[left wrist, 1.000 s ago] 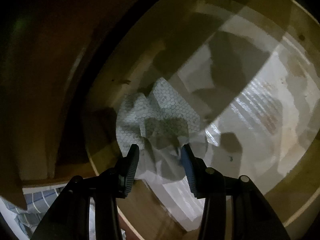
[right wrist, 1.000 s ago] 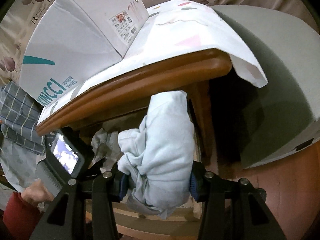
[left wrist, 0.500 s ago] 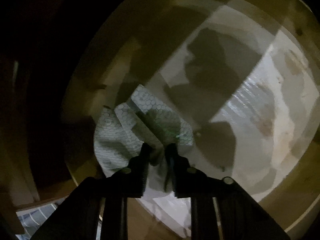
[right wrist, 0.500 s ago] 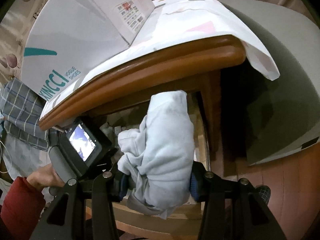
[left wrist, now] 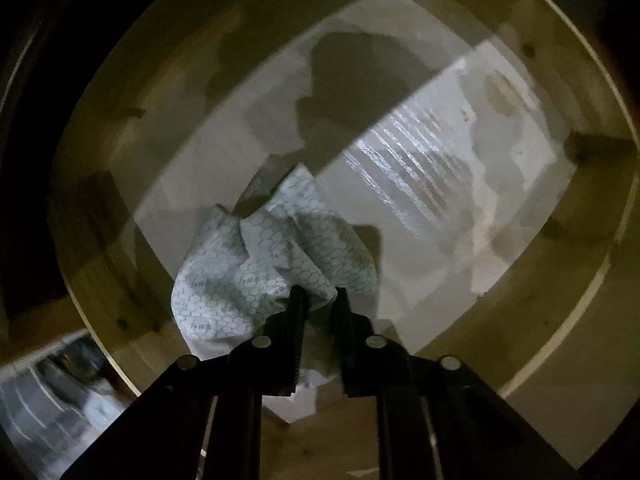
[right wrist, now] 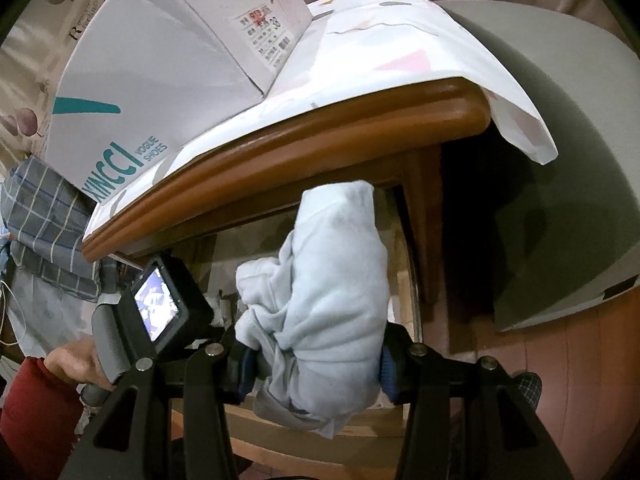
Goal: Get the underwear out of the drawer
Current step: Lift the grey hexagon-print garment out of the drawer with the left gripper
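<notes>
Currently, right gripper (right wrist: 316,364) is clenched on a pale blue garment (right wrist: 332,304) outside the drawer (left wrist: 120,184). Left gripper (left wrist: 318,300) pinches patterned underwear (left wrist: 260,272) inside it; lifting out remains.

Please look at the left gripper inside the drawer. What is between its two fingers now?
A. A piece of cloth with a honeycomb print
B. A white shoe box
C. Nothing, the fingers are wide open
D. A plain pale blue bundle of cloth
A: in the left wrist view the left gripper has closed on the honeycomb print cloth, bunched up over the pale drawer bottom.
</notes>
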A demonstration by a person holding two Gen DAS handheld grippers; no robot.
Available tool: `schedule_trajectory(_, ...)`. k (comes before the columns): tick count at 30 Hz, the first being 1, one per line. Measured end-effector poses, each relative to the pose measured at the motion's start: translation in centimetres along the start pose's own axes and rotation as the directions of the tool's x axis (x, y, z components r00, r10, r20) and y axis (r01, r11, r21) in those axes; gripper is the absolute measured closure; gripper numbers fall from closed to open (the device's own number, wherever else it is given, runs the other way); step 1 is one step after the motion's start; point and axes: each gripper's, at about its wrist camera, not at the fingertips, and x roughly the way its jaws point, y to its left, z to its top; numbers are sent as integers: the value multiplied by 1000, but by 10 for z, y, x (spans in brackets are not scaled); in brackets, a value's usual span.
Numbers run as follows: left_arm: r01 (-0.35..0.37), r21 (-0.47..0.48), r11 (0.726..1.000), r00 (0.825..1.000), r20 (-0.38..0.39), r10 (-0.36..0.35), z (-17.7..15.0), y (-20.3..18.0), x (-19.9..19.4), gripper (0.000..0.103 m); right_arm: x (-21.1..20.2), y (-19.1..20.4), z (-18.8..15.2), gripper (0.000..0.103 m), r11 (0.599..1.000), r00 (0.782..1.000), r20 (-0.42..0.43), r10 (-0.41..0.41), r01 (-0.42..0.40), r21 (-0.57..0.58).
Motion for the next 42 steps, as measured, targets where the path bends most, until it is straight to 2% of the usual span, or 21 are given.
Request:
schedule_trajectory(3,6,-41,999,1000,27,-5,-2,11,2,75,-1,-1,1,55,1000,1000,3,0,0,4)
schedule_trajectory(5,-36,-54,998,998,47,39,-5,14,3,50,-1,-1,1,55,1000,1000,3,0,0,8)
schedule_trajectory(8,-86,-24,996,993,80,88,-16,16,-4,38,0,0,1,55,1000,1000,2,2,-2,9)
schedule_trajectory(11,-88,-3,996,994,68,88,-12,11,1,31,1,1,1,55,1000,1000,-4,5,-5,9)
schedule_trajectory(13,-94,5,996,995,29,94,-1,6,9,31,3,1,1,55,1000,1000,-9,9,-9,13)
schedule_trajectory(16,-98,17,995,995,28,97,11,-2,13,28,3,-1,2,55,1000,1000,-10,7,-7,18)
schedule_trajectory(22,-134,18,991,991,15,134,11,-11,35,25,4,-1,3,55,1000,1000,-13,-4,4,15)
schedule_trajectory(26,-119,9,993,993,19,119,14,-16,34,31,5,2,3,55,1000,1000,-14,-12,12,1)
schedule_trajectory(27,-115,6,993,993,21,115,5,-11,31,33,5,2,3,55,1000,1000,-15,-11,11,2)
schedule_trajectory(29,-99,6,995,995,27,99,-18,11,33,45,6,3,3,55,1000,1000,-16,-11,11,0)
schedule_trajectory(32,-109,-5,994,994,25,109,-25,18,27,59,6,3,2,55,1000,1000,-17,-11,11,-2)
schedule_trajectory(38,-145,13,989,989,27,145,-30,10,23,74,6,3,2,55,1000,1000,-20,-12,12,-2)
schedule_trajectory(42,-155,-9,988,987,28,156,-29,5,12,82,6,3,2,55,1000,1000,-17,-14,14,-6)
